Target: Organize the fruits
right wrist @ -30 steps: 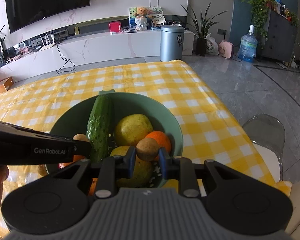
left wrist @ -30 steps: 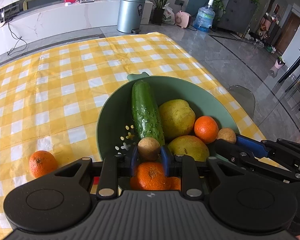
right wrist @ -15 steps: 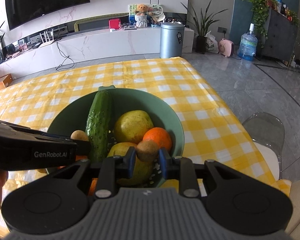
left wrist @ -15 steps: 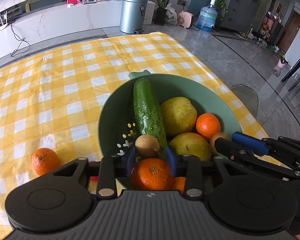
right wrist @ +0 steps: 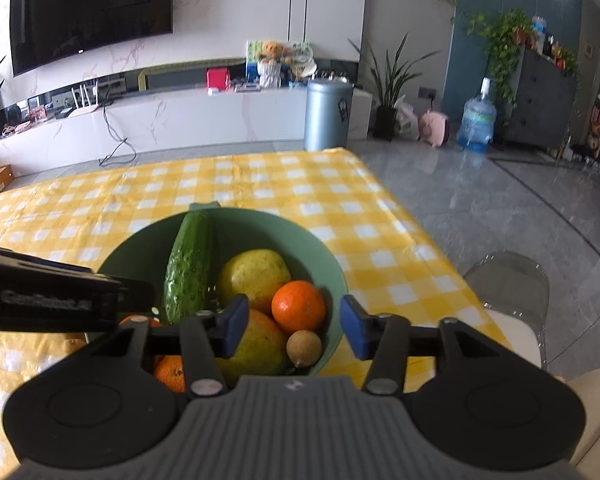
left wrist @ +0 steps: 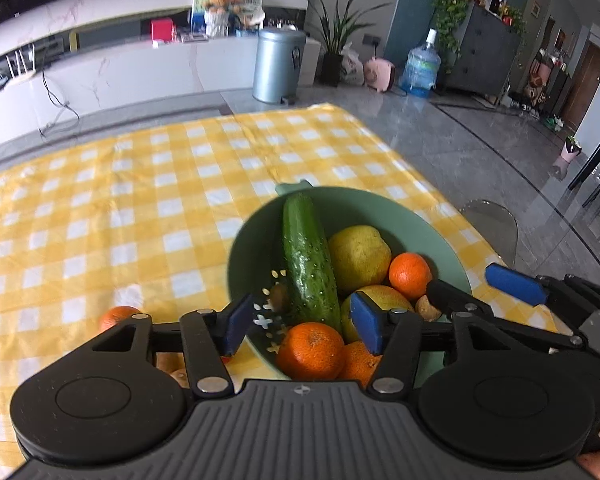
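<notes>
A green bowl point(left wrist: 380, 200) holds a cucumber point(left wrist: 308, 256), two yellow pears point(left wrist: 358, 258), and several oranges point(left wrist: 410, 274). My left gripper point(left wrist: 300, 322) hangs over the bowl's near rim, jaws opening, nothing pressed between the pads. A small brown fruit point(left wrist: 279, 296) lies loose in the bowl beside the cucumber. My right gripper point(right wrist: 294, 330) is over the bowl's point(right wrist: 260, 214) right side, jaws opening. A second small brown fruit point(right wrist: 304, 348) rests below it against a pear point(right wrist: 256, 346) and an orange point(right wrist: 299, 306).
One orange point(left wrist: 118, 318) lies on the yellow checked tablecloth point(left wrist: 140, 200) left of the bowl. The left gripper's black body point(right wrist: 60, 300) crosses the right wrist view at left. The table edge runs close on the right, with a clear chair point(right wrist: 508, 280) beyond it.
Both grippers have gone from shut on a small brown fruit to open. Each fruit has dropped into the bowl. The left gripper has lifted and drawn back a little.
</notes>
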